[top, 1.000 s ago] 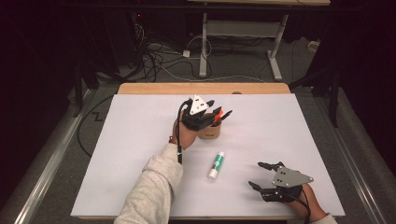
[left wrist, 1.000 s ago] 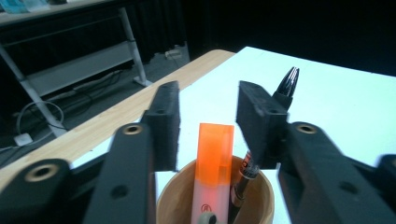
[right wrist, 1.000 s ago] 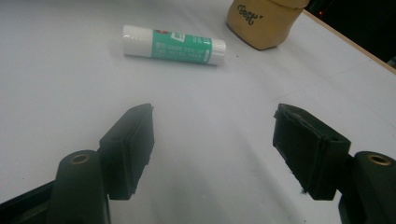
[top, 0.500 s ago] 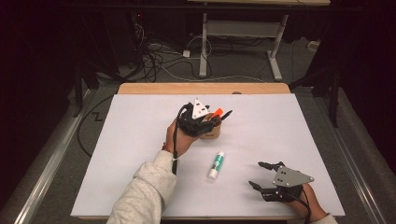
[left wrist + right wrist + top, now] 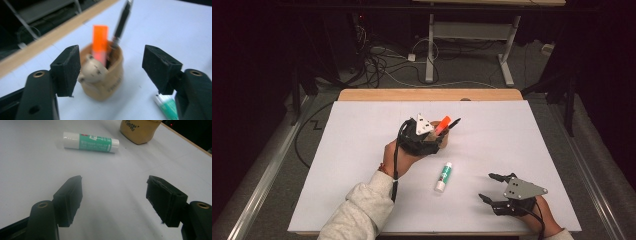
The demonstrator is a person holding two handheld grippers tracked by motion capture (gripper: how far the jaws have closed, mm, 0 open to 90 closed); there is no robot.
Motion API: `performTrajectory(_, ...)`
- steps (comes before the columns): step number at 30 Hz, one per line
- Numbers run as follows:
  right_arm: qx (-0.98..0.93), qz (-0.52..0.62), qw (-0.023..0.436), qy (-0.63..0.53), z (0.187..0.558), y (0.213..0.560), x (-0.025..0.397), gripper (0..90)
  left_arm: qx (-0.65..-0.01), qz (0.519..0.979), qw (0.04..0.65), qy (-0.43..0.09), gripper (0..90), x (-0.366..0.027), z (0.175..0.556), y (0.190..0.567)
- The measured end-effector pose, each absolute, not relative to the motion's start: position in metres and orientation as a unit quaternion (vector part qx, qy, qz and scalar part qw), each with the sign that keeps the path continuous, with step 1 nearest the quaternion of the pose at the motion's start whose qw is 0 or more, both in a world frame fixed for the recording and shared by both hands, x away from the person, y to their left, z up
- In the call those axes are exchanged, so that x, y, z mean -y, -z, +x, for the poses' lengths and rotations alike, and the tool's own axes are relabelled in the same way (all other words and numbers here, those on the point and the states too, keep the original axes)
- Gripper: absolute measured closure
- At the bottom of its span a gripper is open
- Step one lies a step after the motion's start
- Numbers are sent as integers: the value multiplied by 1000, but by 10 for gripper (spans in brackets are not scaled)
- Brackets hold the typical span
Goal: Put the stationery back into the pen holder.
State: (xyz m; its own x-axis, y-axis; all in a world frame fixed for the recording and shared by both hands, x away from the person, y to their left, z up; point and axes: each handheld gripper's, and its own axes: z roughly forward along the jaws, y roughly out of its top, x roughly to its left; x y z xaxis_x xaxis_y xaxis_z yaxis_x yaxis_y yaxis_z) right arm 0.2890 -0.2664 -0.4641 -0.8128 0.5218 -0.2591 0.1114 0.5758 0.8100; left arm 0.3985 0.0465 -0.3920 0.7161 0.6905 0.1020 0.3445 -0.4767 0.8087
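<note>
gaping wide, left gripper (image 5: 111, 72) frames pen holder (image 5: 105, 75), gripping nothing.

One cup (image 5: 438, 142), one glue stick (image 5: 443, 176), seemingly two pens (image 5: 121, 22).

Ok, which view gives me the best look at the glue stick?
The right gripper view: the glue stick lies whole and sharp on the white table, green label legible. The high view shows it small, below the tan pen cup. The left gripper view catches a blurred end behind one jaw.

Bare table (image 5: 532, 145) surrounds cup (image 5: 105, 75) and glue stick (image 5: 443, 176).
</note>
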Motion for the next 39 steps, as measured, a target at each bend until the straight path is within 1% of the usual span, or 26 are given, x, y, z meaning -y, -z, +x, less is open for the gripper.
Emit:
performTrajectory(1, -854, 184, 243, -421, 289, 464, 267, 298, -315, 836, 398, -208, 218, -46, 397, 392)
performTrajectory(2, -855, 185, 243, -419, 289, 464, 267, 298, -316, 840, 394, -199, 212, -45, 395, 393)
performTrajectory(6, -854, 188, 244, -419, 290, 464, 267, 298, -315, 855, 379, -161, 211, -42, 387, 398)
performTrajectory(10, -854, 186, 246, -419, 290, 464, 268, 298, -313, 867, 362, -137, 211, -40, 378, 408)
performTrajectory(18, -857, 187, 245, -413, 290, 465, 267, 298, -320, 892, 306, -86, 211, -28, 362, 426)
performTrajectory(22, -859, 186, 246, -409, 289, 465, 265, 298, -344, 892, 289, -54, 215, -24, 358, 429)
performTrajectory(26, -863, 183, 246, -403, 288, 467, 262, 297, -370, 892, 260, -19, 215, -18, 358, 431)
performTrajectory(30, -866, 180, 247, -397, 288, 468, 261, 297, -392, 888, 240, -5, 263, -8, 363, 428)
performTrajectory(33, -868, 182, 245, -392, 288, 470, 260, 297, -405, 886, 224, 30, 264, 0, 367, 429)
performTrajectory(36, -869, 180, 244, -392, 288, 470, 260, 297, -403, 893, 193, 45, 299, 7, 368, 434)
performTrajectory(37, -868, 180, 244, -393, 288, 470, 260, 297, -402, 895, 185, 47, 303, 9, 367, 438)
performTrajectory(39, -867, 180, 244, -394, 288, 470, 261, 297, -399, 900, 172, 44, 342, 11, 366, 444)
